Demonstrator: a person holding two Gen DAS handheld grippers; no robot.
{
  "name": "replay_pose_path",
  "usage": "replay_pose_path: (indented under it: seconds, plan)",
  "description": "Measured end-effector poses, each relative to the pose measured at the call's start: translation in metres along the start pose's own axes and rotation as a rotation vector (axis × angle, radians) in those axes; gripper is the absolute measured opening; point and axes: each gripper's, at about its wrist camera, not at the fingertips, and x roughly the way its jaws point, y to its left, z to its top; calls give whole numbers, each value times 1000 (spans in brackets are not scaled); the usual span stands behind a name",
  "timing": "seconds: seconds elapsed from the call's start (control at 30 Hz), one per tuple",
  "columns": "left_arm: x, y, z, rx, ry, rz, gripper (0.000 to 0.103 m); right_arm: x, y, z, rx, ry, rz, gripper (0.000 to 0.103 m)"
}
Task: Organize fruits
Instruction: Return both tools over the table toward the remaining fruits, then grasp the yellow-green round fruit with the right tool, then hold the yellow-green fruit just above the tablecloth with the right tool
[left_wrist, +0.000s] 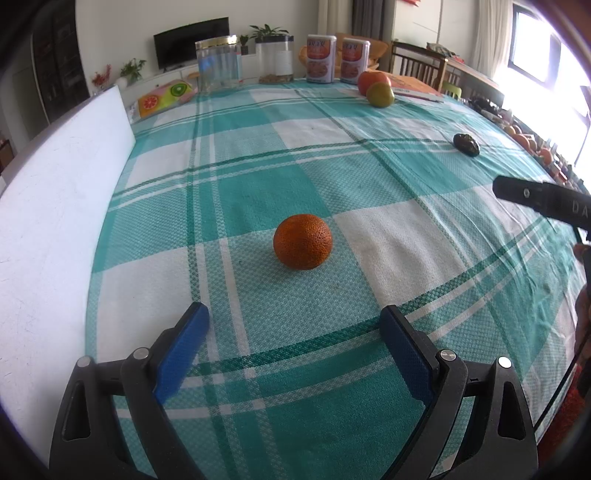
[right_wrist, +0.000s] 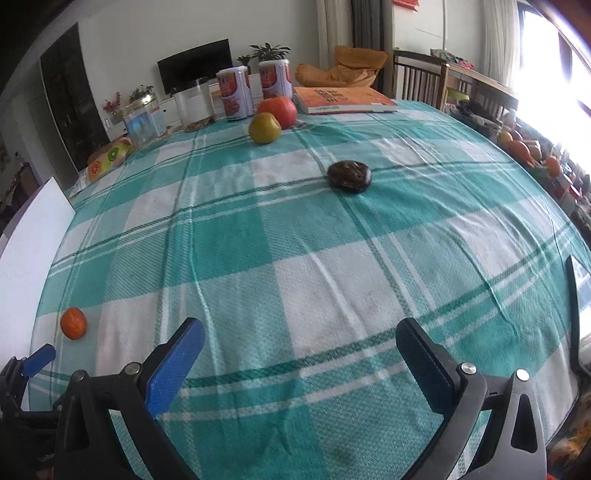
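Your left gripper (left_wrist: 295, 328) hangs over the checked tablecloth (left_wrist: 388, 236) with its jaws spread wide and nothing between them, aimed straight at the small orange (left_wrist: 303, 241) that sits alone just ahead of the blue pads (left_wrist: 181, 354). That wide spread makes sense: the fruit is round and will roll, so you want room on both sides before you pinch.

Your right gripper (right_wrist: 301, 345) is likewise spread and empty, tilted down toward bare cloth. The nearest thing in its line is the dark wrinkled fruit (right_wrist: 349, 176), well apart from the fingers, out in the middle of the table (what kind of fruit it is I cannot tell).

The other two pieces, the red-orange fruit (right_wrist: 277, 110) and the yellow-green fruit (right_wrist: 264, 127), rest touching each other at the far side, just in front of the two cans (right_wrist: 255, 92) and beside the book (right_wrist: 343, 99). That pair looks like the natural gathering spot, so by my judgement nothing has been collected yet: the orange and the dark fruit are the strays, one in front of each hand.
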Motion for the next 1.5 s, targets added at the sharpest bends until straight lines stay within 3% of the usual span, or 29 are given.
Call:
replay_pose_path:
  seconds: [0.13,0.2,0.33,0.5,0.53,0.6,0.73,0.87,1.1,1.3,1.5]
  plan:
    - [1,-1,-1,1,0,-1,95,33,15,76,-34,-58,105,103]
    - [0,0,-1,1,0,-2,95,63,16,113,-37,-62,114,102]
    - [0,0,0,1,0,-1,95,137,10,169,-21,33,63,93]
    - [0,0,0,2,0,2,96,198,3,199,34,125,52,88]
    - [1,-1,0,3,1,3,96,205,3,201,40,139,57,85]
    - [1,-1,0,3,1,4,96,218,5,202,32,176,58,53]
    - [1,-1,0,3,1,3,96,212,1,191,43,165,87,50]
    - [1,0,0,3,1,3,96,167,-9,165,112,130,202,50]
    - [1,0,0,3,1,3,96,57,-4,70,98,181,330,50]
    - [1,0,1,4,1,3,96,-12,21,-25,-89,139,193,50]
    - [2,0,1,3,1,2,96,-6,29,-59,-93,115,117,54]
